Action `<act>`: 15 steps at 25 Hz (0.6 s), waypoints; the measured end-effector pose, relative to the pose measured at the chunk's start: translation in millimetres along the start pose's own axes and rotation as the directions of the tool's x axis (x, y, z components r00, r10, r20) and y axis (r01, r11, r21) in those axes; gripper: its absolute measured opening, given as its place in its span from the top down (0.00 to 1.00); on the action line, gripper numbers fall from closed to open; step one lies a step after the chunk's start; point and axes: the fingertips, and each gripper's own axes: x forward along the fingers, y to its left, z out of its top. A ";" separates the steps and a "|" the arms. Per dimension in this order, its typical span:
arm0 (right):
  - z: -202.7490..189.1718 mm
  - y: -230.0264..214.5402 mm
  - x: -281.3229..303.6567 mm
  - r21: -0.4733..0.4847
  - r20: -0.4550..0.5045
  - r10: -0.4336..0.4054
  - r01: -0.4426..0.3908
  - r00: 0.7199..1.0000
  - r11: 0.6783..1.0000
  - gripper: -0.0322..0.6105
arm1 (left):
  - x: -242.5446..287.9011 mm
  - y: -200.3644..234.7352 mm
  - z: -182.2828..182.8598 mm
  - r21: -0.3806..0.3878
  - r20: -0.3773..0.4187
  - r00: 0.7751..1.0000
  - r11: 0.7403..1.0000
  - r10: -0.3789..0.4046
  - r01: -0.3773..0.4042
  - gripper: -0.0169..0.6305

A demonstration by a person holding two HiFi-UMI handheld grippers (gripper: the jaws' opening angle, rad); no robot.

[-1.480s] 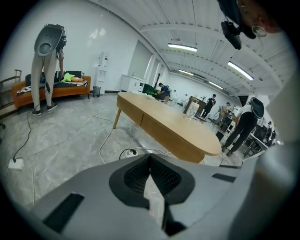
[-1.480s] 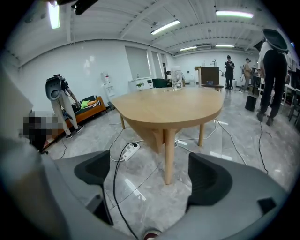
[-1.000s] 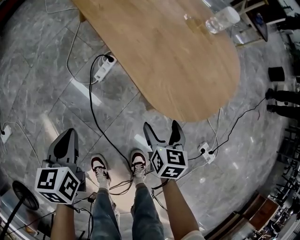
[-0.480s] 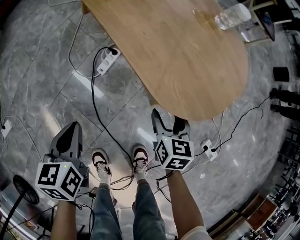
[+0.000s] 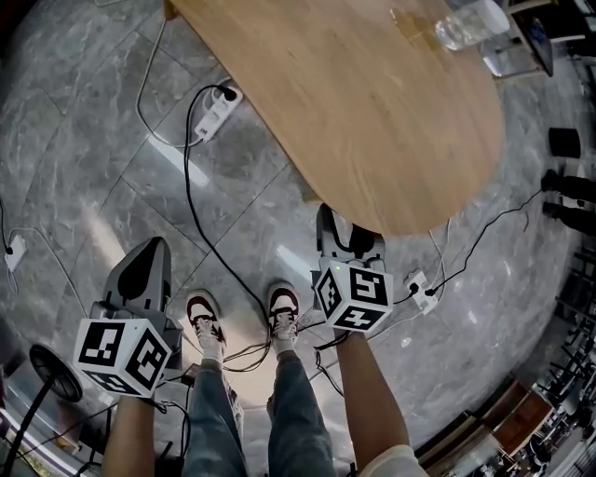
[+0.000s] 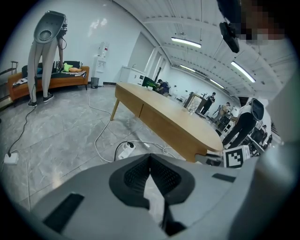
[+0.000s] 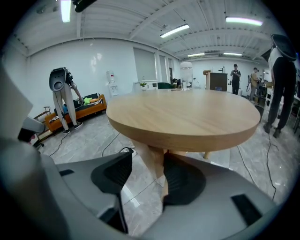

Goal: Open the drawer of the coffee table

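Note:
A long oval wooden coffee table stretches away from me; its rounded near end fills the right gripper view. No drawer handle shows, only a seam in the side panel. My right gripper sits at that near end with its tips under the table edge. Its jaws have just been closing and still stand apart; the table's leg shows through the gap, and I cannot tell if a pad touches it. My left gripper hangs over the floor left of my feet, its tips together and holding nothing.
A white power strip and black cables lie on the grey tiled floor left of the table. Another power strip lies right of my right gripper. A clear bottle lies on the table's far part. Someone's shoes stand at right.
My right gripper has moved up to the table's near end, its tips now under the edge, and its jaws have narrowed. The left gripper has stayed in place.

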 end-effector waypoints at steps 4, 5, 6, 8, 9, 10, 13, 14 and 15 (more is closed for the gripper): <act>2.9 -9.0 0.5 0.016 0.020 -0.035 0.035 0.999 0.999 0.74 | 2.9 -2.5 -2.8 0.019 -0.006 1.000 1.000 -0.018 0.018 0.98; 3.4 -9.5 0.3 0.012 0.023 -0.035 0.035 0.999 0.999 0.74 | 3.1 -3.1 -2.7 0.021 -0.007 1.000 1.000 -0.019 0.019 0.98; 3.7 -9.6 0.1 0.007 0.024 -0.032 0.032 0.999 0.999 0.74 | 3.2 -3.8 -2.5 0.021 -0.008 1.000 1.000 -0.020 0.020 0.98; 3.5 -9.5 -0.3 -0.004 0.024 -0.019 0.019 1.000 1.000 0.75 | 3.5 -5.0 -2.3 0.020 -0.009 1.000 1.000 -0.022 0.022 0.98; 3.2 -9.4 -0.3 -0.009 0.024 -0.011 0.012 1.000 1.000 0.75 | 3.7 -5.3 -2.3 0.021 -0.009 1.000 1.000 -0.023 0.023 0.98; 2.9 -9.2 -0.2 -0.014 0.023 -0.003 0.003 1.000 1.000 0.75 | 4.2 -5.6 -2.3 0.021 -0.009 1.000 1.000 -0.024 0.024 0.98; 2.3 -8.7 0.4 -0.034 0.019 0.017 -0.016 1.000 0.999 0.76 | 5.0 -6.3 -2.8 0.015 -0.009 1.000 1.000 -0.021 0.021 0.98; 2.2 -8.5 0.3 -0.042 0.017 0.021 -0.021 1.000 0.999 0.77 | 4.9 -6.7 -3.3 0.012 -0.009 1.000 1.000 -0.019 0.019 0.98; 2.1 -8.5 0.1 -0.050 0.015 0.025 -0.024 1.000 0.998 0.77 | 4.7 -7.2 -4.0 0.009 -0.009 1.000 1.000 -0.017 0.017 0.98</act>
